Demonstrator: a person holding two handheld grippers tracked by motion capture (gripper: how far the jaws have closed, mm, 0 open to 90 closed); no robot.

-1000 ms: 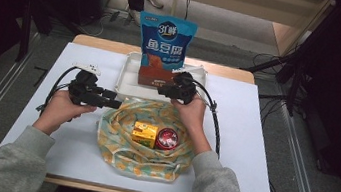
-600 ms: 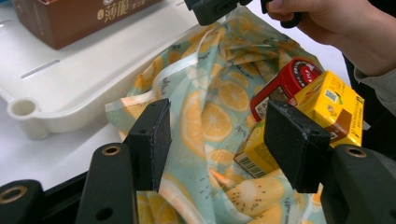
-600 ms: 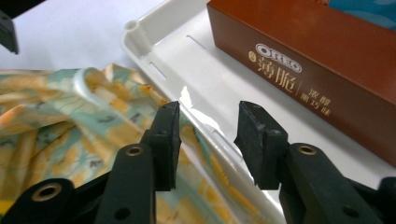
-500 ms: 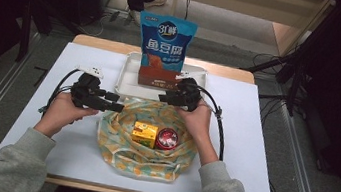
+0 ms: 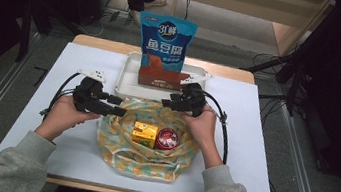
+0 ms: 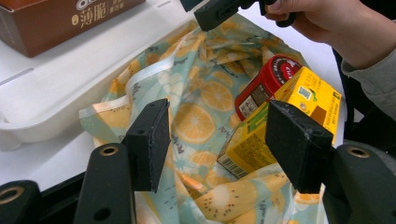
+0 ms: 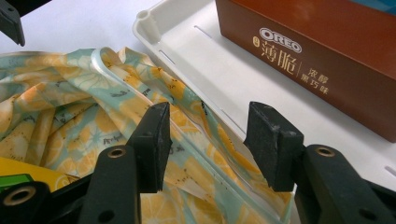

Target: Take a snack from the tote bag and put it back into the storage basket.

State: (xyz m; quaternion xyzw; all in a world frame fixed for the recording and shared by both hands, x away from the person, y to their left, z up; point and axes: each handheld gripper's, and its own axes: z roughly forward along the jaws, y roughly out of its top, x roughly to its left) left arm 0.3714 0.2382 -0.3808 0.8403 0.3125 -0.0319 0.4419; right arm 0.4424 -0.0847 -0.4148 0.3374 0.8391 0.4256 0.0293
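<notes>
On the brown box (image 7: 322, 60) you can read "OREO" in white, with "薄脆" beneath it and a smaller "浓醇黑巧味" alongside. The tall blue snack bag (image 5: 165, 42) standing behind it shows you "鱼豆腐" in large white characters. Print on the yellow carton (image 6: 285, 121) and red tin (image 6: 268, 84) is too small to read.

The cloth bag (image 5: 147, 136) lies on the table (image 5: 261, 154), near its front edge and about midway between left and right. In the bag's mouth lie a carton (image 5: 145, 134) and a can (image 5: 167, 138), side by side and touching, the carton to the left. Directly behind the bag sits the tray (image 5: 127, 82), with the bag's rear rim against the tray's front wall. In the tray, a box (image 5: 163, 78) lies on its long side toward the right. Behind the box, a snack pouch (image 5: 165, 45) stands upright.
</notes>
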